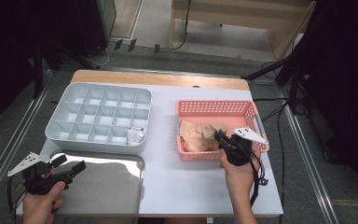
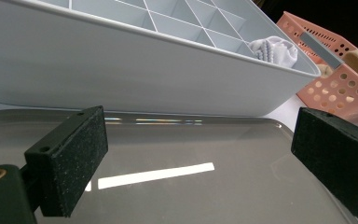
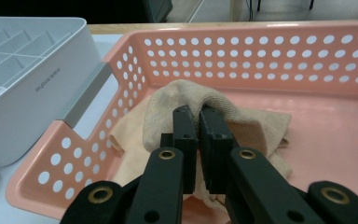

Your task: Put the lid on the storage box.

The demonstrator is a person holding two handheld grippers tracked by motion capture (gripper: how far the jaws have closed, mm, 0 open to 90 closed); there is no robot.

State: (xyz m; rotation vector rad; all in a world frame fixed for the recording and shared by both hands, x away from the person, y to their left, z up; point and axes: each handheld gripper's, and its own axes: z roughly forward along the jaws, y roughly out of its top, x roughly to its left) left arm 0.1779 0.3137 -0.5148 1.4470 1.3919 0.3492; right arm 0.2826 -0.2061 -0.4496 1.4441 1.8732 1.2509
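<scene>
A: Pinching hard now, the right gripper has its jaws nearly together on a fold of the beige cloth, which humps up and over the tips.

B: Where does that cloth sit?

A: Inside the pink basket, right of centre on the table, bunched in the near left part. In the high view the right gripper reaches in over the basket's near wall, with the hand behind it.

B: Which way does the cloth run?

A: Crumpled, so no clean long axis; the heap spreads mostly left to right across the basket floor, with the pinched ridge raised above the rest.

B: And the other side?

A: The left gripper has its jaws spread wide with nothing between them, hanging over the steel tray at the near left. The left hand grips it at the table's near edge.

B: Beyond that?

A: The white compartment box sits just past the tray, with a white cloth tucked in its near right cell.
</scene>
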